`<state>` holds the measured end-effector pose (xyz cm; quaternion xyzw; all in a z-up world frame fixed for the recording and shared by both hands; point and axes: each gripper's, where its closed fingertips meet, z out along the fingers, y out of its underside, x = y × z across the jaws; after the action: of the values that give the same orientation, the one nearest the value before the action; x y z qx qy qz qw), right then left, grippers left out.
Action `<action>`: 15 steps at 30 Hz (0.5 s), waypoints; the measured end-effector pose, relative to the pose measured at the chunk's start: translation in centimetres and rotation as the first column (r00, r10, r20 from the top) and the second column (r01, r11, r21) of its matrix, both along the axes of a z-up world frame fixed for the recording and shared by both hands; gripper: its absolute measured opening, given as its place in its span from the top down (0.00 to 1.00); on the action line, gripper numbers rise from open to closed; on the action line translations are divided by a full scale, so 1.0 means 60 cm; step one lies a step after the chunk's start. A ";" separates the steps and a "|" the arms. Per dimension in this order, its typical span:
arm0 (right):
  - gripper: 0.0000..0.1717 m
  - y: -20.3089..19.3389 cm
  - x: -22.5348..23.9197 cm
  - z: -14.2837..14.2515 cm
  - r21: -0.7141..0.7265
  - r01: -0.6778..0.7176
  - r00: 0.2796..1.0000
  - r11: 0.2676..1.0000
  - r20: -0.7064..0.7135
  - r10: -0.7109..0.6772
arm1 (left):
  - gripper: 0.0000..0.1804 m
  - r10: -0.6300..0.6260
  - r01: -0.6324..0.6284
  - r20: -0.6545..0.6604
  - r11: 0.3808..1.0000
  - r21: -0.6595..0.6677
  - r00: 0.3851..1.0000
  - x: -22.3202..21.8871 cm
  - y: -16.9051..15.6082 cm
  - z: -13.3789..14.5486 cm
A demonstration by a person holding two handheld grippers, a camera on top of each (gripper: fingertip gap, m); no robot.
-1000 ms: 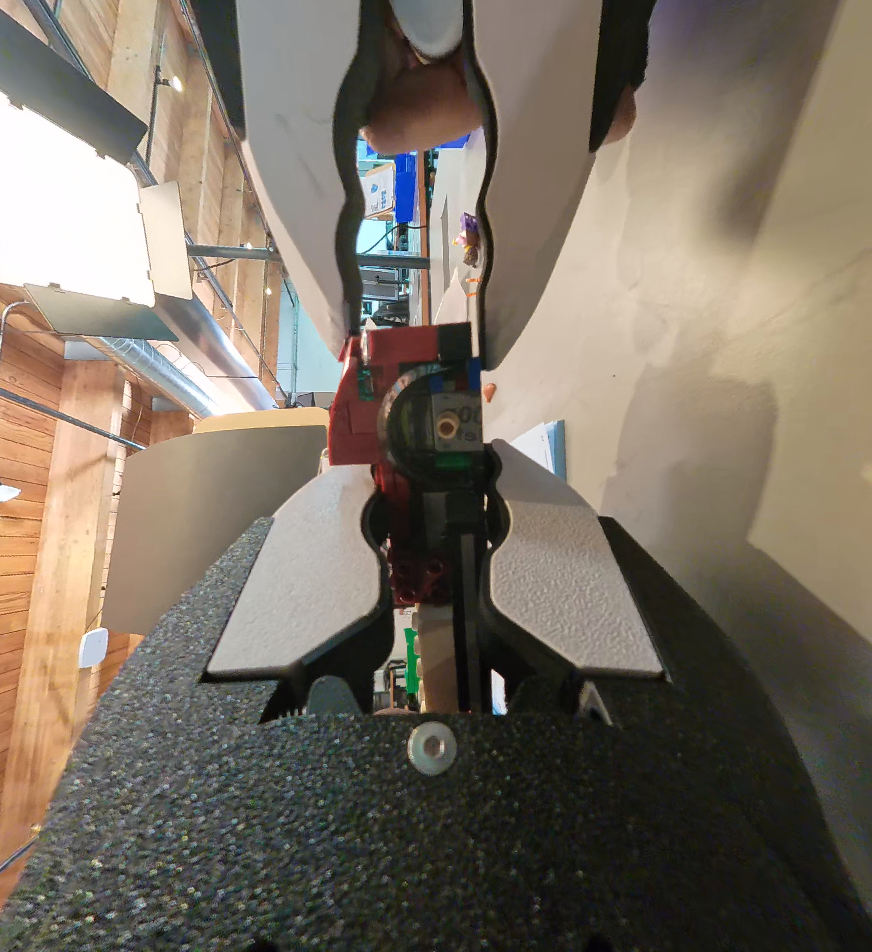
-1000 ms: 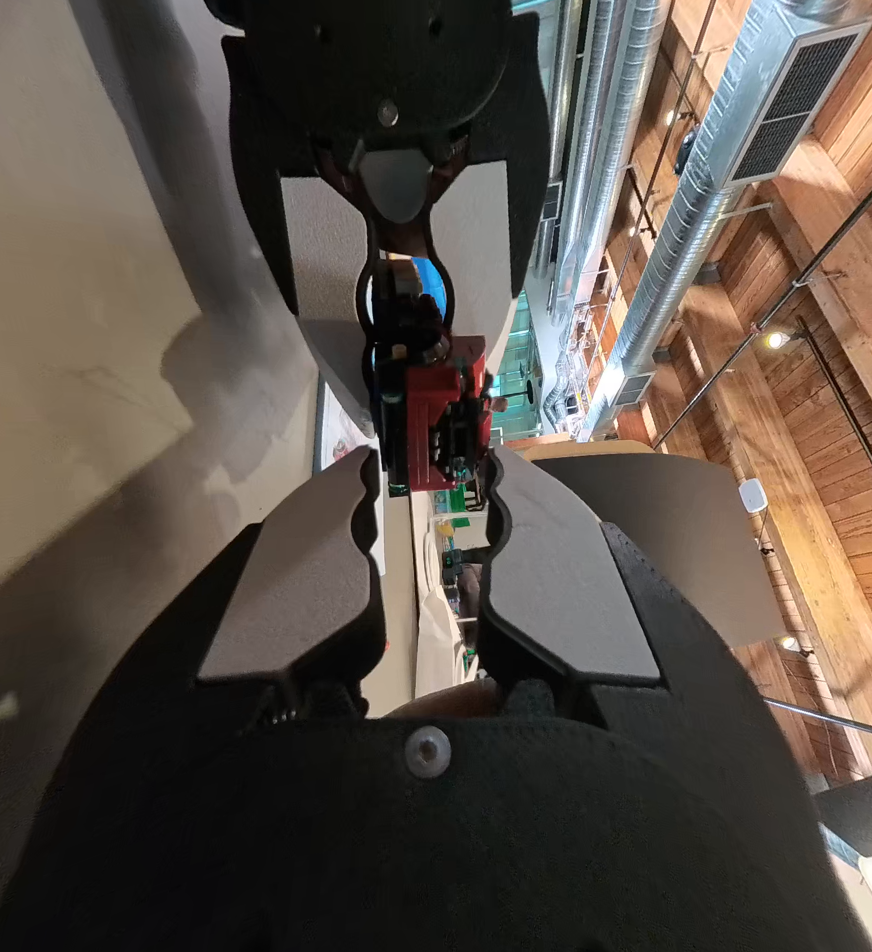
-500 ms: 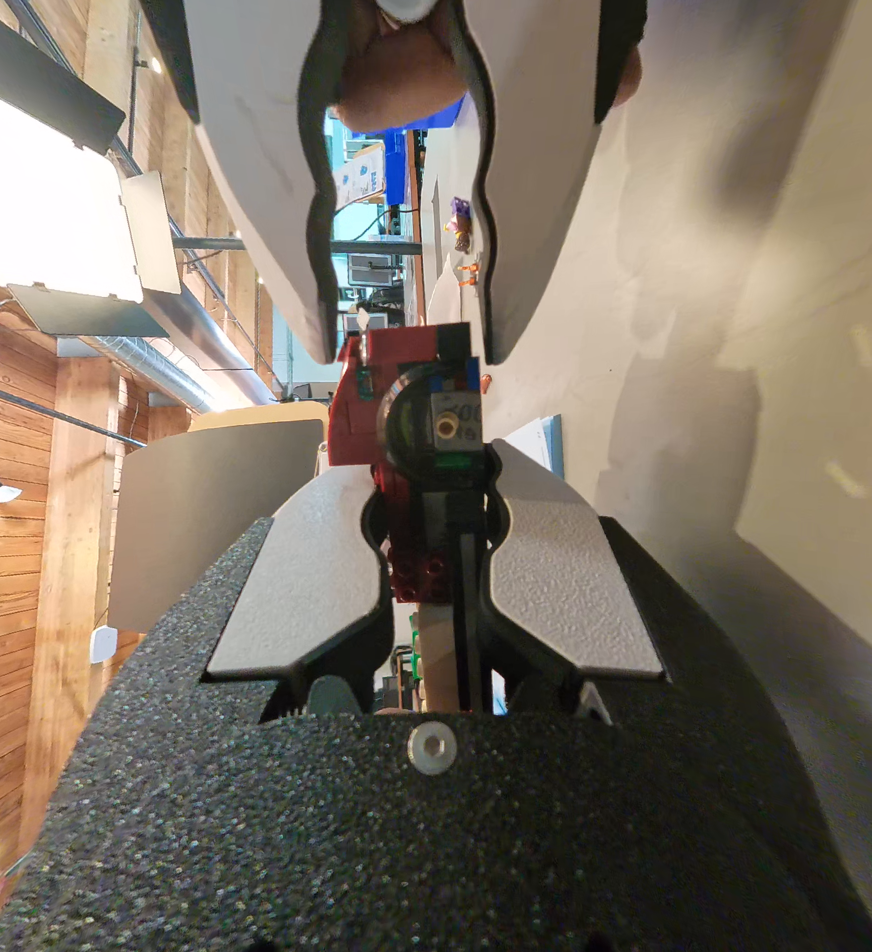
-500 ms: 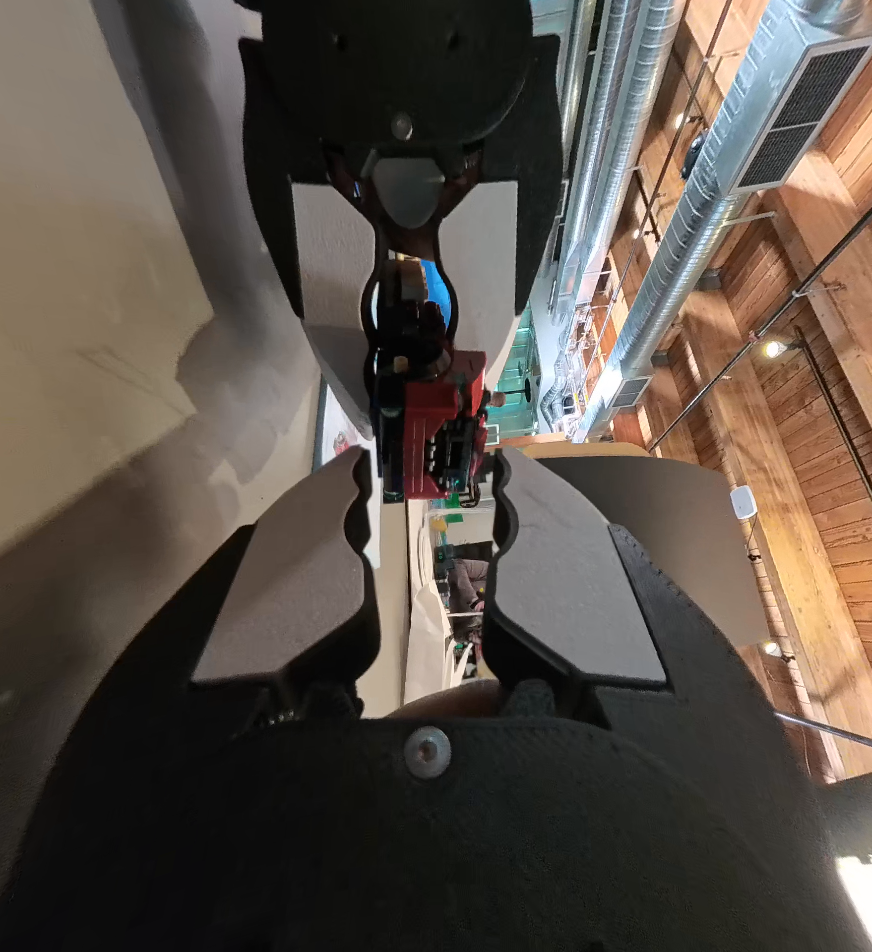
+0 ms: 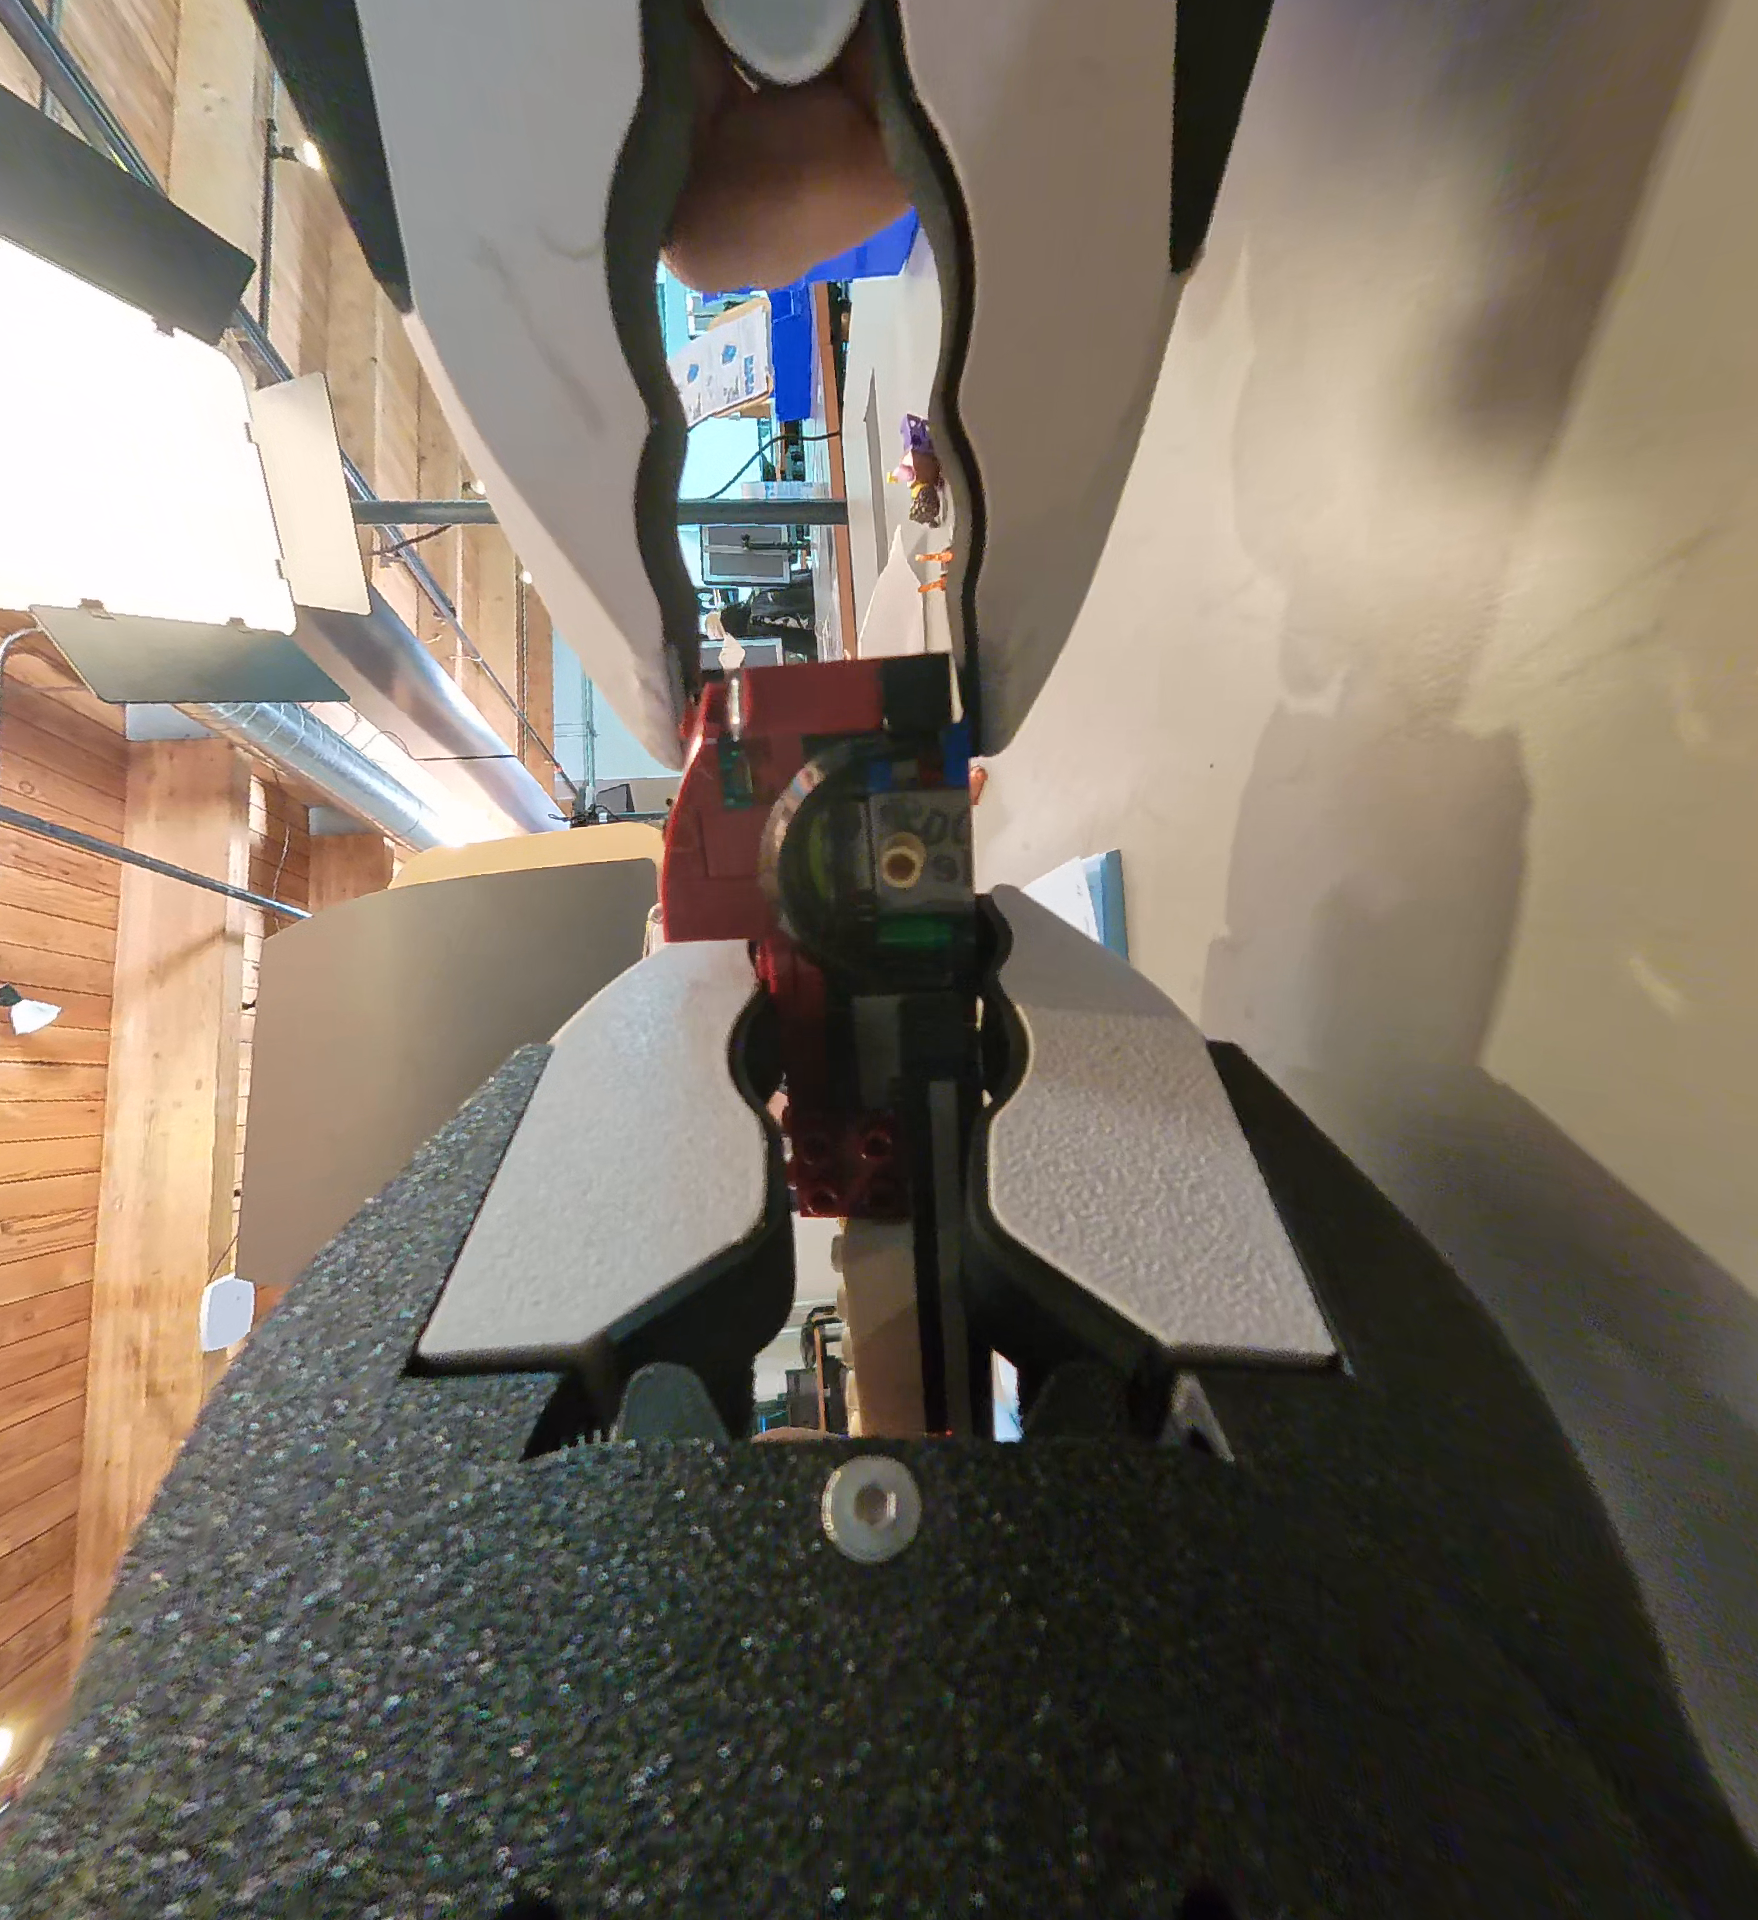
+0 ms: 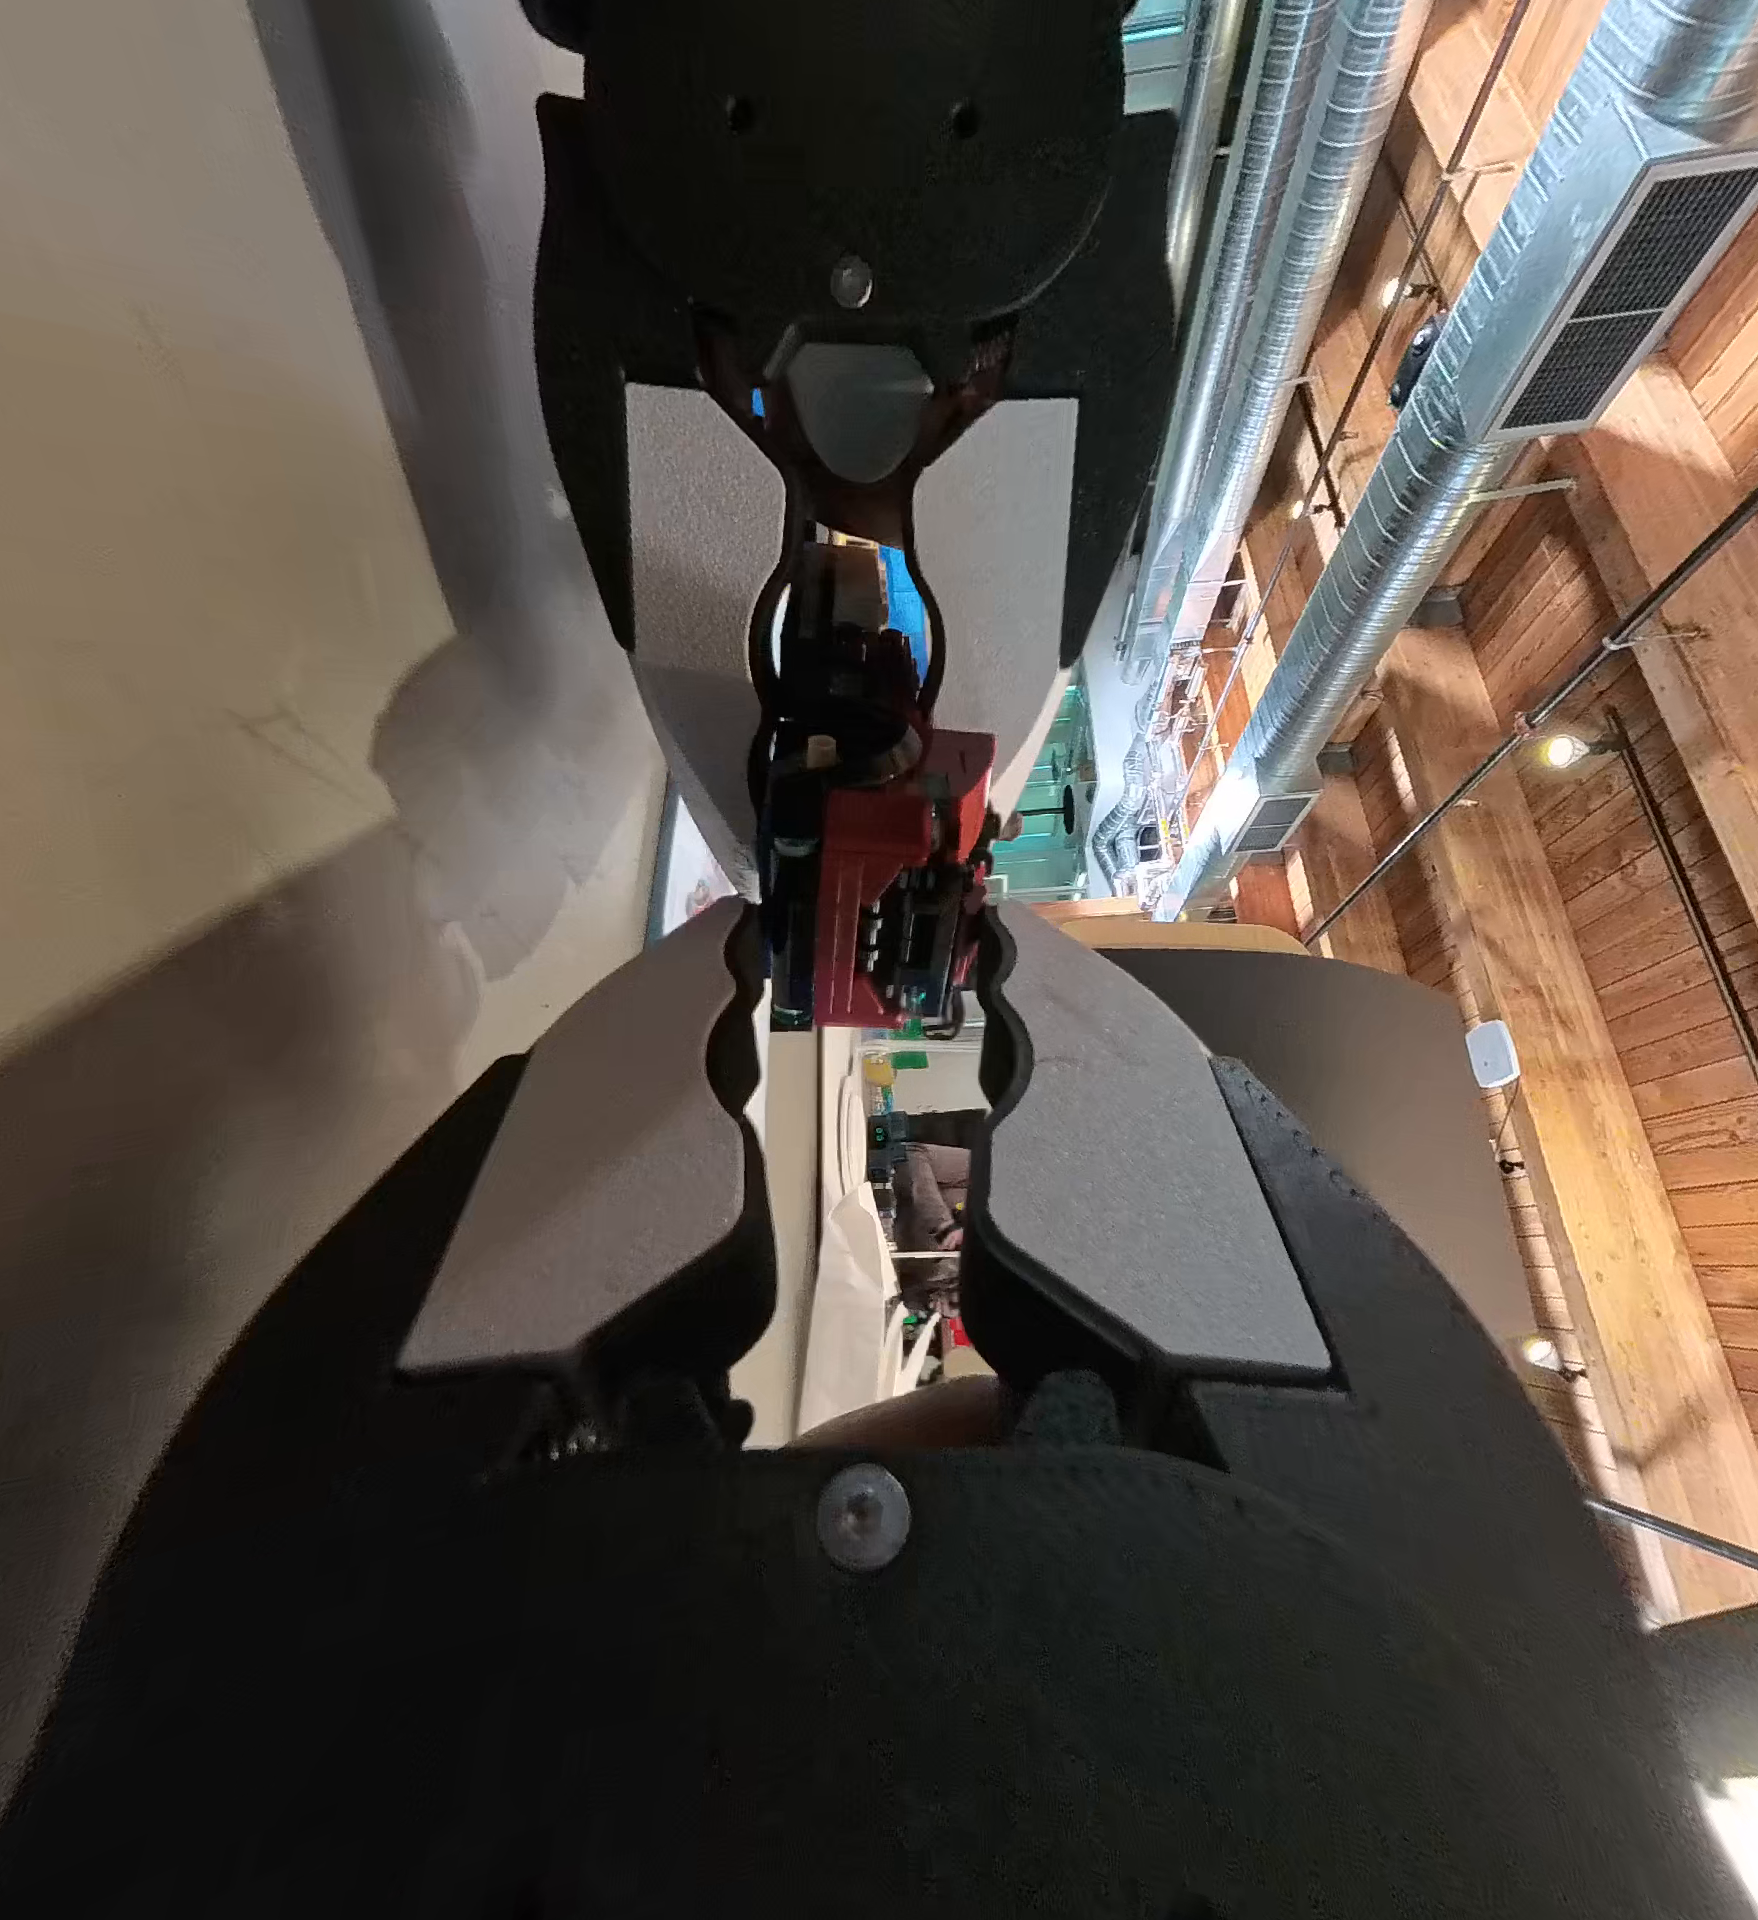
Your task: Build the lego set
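Your left gripper [image 5: 875, 935] has its 2 fingers closed on the dark lower part of a red and black brick-built model [image 5: 833, 831], the pads pressing its 2 sides with the model's red body standing out beyond the tips. Your right gripper [image 6: 870, 935] faces it from the far end; its 2 fingertips bracket the model's red end [image 6: 885, 914] at a narrow opening, and both pads look to be touching it, though the dark side is hard to read, so treat that hold as light, not firm. The model hangs in the air between the 2 grippers, over a pale tabletop [image 5: 1477, 520] that runs along one side of both views. To work this well, keep the left hold steady as your anchor, line the right fingers square to the model's flat faces and not its studs or loose trim, and apply force along the shared axis so nothing shears off; any twist would likely pop small pieces. Count: 2 grippers, 4 fingers, 1 model, 1 clear round piece [image 5: 813, 842] on its face, 1 small green tile [image 5: 916, 932] below that. Farther out you have 1 lit panel lamp [image 5: 96, 447], 2 silver ducts [image 6: 1374, 582] overhead, wooden walls and 1 pale curved chair back [image 5: 439, 987].
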<state>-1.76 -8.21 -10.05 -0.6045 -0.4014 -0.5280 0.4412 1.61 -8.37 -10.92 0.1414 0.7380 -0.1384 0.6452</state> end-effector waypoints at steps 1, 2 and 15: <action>0.77 0.000 0.000 0.000 0.002 0.004 1.000 1.000 -0.016 -0.004 | 0.81 0.000 0.000 -0.004 1.000 -0.006 1.000 0.001 0.000 -0.001; 0.77 -0.001 0.001 0.000 0.003 0.008 1.000 1.000 -0.030 -0.008 | 0.81 0.002 -0.002 -0.010 1.000 -0.015 1.000 0.002 0.000 -0.001; 0.78 -0.006 0.000 0.007 0.055 0.004 1.000 0.998 -0.008 -0.004 | 0.81 0.010 -0.011 -0.016 0.997 -0.081 1.000 0.003 0.007 0.013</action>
<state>-1.75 -8.56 -9.62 -0.5952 -0.3838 -0.5373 0.4580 1.77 -7.95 -10.16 0.1099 0.7374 -0.1659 0.6454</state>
